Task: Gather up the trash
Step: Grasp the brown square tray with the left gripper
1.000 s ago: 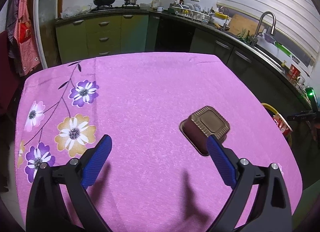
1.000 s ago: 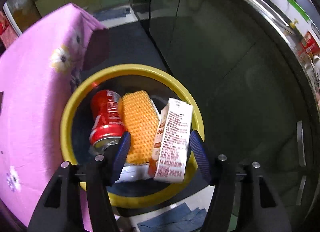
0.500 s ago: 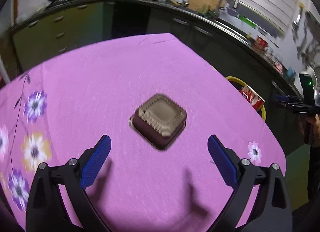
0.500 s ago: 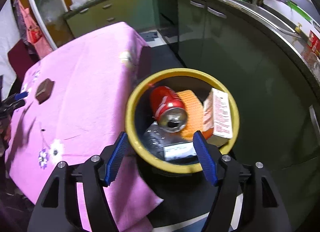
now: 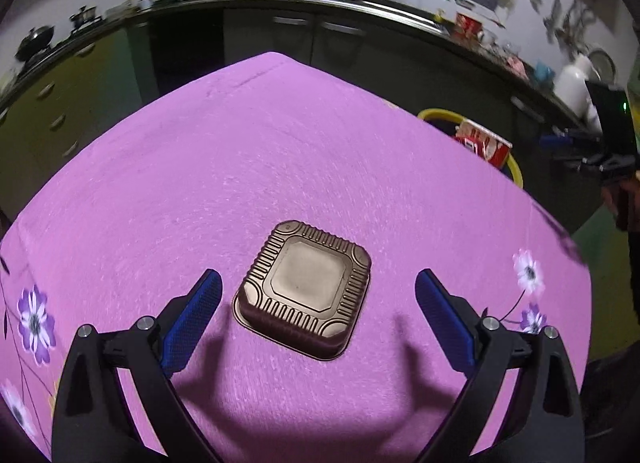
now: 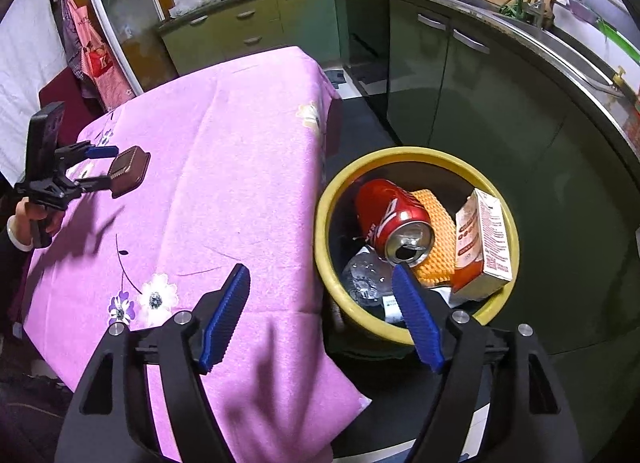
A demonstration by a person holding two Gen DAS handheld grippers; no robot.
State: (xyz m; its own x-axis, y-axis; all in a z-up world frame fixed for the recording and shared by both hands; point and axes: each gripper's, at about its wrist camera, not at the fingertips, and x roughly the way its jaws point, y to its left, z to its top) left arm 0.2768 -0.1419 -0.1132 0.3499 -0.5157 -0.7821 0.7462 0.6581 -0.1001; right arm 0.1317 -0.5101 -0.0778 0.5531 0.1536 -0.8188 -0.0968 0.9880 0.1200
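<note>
A brown ribbed plastic tray lies upside down on the pink flowered tablecloth. My left gripper is open around it, with neither blue pad touching it. The right wrist view shows that tray and the left gripper far left. My right gripper hovers over the table edge beside the yellow bin. Its jaws are opening with nothing between them. The bin holds a red can, an orange sponge, a carton and a crushed bottle.
The bin stands on the floor off the table's corner, close to dark green cabinets. A counter with a sink runs behind it. A red chair and hanging cloths are at the table's far side.
The left gripper swung round and closed in until the tray sits between its fingers. The right gripper drew back and up from the bin, leaving the carton inside, and its jaws spread wider.
</note>
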